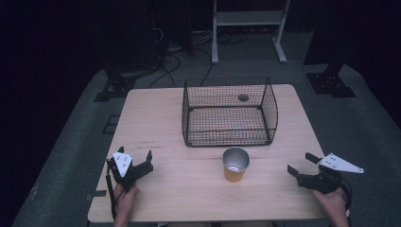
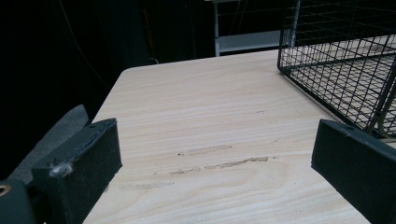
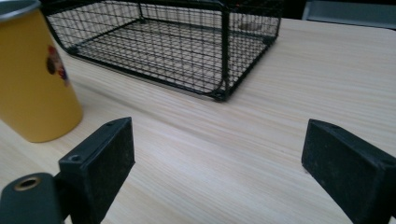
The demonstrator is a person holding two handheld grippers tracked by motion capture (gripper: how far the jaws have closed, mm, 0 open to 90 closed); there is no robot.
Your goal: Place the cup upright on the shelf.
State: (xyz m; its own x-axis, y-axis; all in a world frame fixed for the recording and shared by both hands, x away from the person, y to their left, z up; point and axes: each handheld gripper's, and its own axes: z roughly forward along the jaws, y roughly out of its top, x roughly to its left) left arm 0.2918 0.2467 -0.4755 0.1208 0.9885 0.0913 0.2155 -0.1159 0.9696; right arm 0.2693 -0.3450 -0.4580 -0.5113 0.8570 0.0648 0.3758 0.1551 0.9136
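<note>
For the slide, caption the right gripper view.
Open tongs over the table, yellow cup left, wire basket ahead.

table (image 1: pixel 179 184) is pale wood grain, matt, a bit scuffed; basket (image 1: pixel 229 113) is thin black wire mesh; cup (image 1: pixel 235 165) looks smooth yellow with a shiny metallic inside; gripper pads (image 3: pixel 112 161) matt black, slightly rough

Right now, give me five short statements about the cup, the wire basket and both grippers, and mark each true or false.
1. The yellow paper cup stands upright on the wooden table. True.
2. The cup sits inside the black wire basket. False: it stands outside, in front of it.
3. The left gripper holds the cup. False: it is open, apart from it.
4. The right gripper is open. True.
5. The basket holds several cups. False: nothing shows inside.
</note>
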